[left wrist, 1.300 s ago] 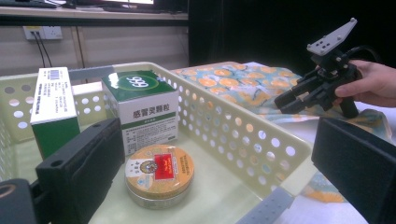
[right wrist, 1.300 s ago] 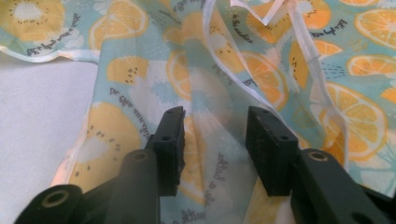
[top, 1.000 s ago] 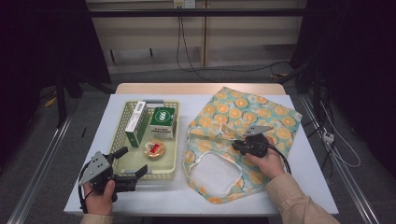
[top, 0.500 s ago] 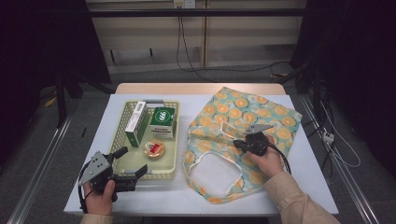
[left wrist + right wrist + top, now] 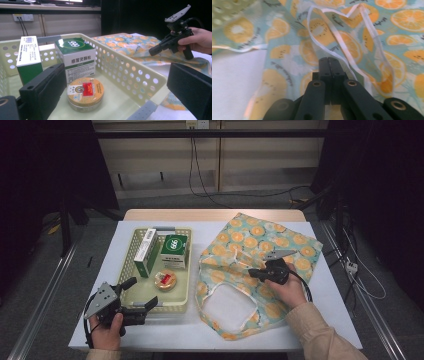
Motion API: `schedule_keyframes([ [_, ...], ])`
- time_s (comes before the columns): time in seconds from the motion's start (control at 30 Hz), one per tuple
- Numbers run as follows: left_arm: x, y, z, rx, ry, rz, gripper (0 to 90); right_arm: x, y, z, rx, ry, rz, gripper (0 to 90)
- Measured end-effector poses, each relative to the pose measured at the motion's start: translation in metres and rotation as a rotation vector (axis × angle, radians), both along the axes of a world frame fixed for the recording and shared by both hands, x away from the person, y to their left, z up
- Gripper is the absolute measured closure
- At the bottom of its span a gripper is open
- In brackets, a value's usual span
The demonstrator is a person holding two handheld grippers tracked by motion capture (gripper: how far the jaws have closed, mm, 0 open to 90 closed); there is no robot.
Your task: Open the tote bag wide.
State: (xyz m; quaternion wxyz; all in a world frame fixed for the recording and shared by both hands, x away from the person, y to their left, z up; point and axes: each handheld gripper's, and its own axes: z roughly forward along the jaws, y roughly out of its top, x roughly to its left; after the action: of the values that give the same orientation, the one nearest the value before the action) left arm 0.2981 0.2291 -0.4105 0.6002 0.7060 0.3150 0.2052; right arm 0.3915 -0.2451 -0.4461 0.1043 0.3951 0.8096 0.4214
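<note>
On the right half of the table, we pinch the fruit-print bag (image 5: 260,255) with our right gripper (image 5: 252,273), jaws fully together on its cloth. Near left, our left gripper (image 5: 141,294) gapes wide, holding nothing, at the basket (image 5: 131,247).

Right claw (image 5: 254,273) pinches the fruit-print bag (image 5: 260,245).

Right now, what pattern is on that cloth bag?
The cloth bag is pale teal with orange slices, clearest in the right gripper view.
</note>
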Motion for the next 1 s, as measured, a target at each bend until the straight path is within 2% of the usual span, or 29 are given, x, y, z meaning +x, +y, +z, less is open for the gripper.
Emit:
schedule_keyframes([
  [0.1,0.000,-0.001,0.000,-0.003,0.002,0.000,2.4,-0.003,0.005,0.006,0.025,0.000,0.027,90.0],
  [0.27,0.000,0.000,0.000,0.000,0.000,-0.002,2.4,-0.001,0.004,0.022,0.020,-0.040,0.024,90.0],
  [0.33,0.000,0.000,0.000,-0.001,0.000,-0.002,2.4,0.002,0.001,0.029,0.005,-0.062,0.004,90.0],
  [0.4,0.000,0.000,0.000,0.000,0.002,-0.001,2.4,0.007,-0.005,0.033,0.015,-0.070,-0.020,90.0],
  [0.47,0.000,0.000,0.000,0.000,0.002,-0.002,2.4,0.012,-0.012,0.035,-0.004,-0.089,-0.061,90.0],
  [0.57,0.000,0.000,-0.001,-0.001,0.004,-0.003,2.4,0.021,-0.020,0.029,-0.030,-0.089,-0.106,90.0],
  [0.73,0.000,0.000,-0.001,-0.004,0.007,0.001,2.4,0.031,-0.025,0.011,-0.066,-0.055,-0.122,89.2],
  [0.8,0.000,0.001,-0.001,-0.001,0.005,0.001,2.4,0.032,-0.025,0.006,-0.045,-0.036,-0.121,85.5],
  [0.9,0.000,0.001,-0.002,-0.002,0.007,0.001,2.4,0.031,-0.021,0.001,-0.048,-0.023,-0.108,77.1],
  [1.0,0.000,0.001,-0.002,-0.004,0.007,0.001,2.4,0.028,-0.015,-0.003,-0.066,-0.002,-0.090,62.0],
])
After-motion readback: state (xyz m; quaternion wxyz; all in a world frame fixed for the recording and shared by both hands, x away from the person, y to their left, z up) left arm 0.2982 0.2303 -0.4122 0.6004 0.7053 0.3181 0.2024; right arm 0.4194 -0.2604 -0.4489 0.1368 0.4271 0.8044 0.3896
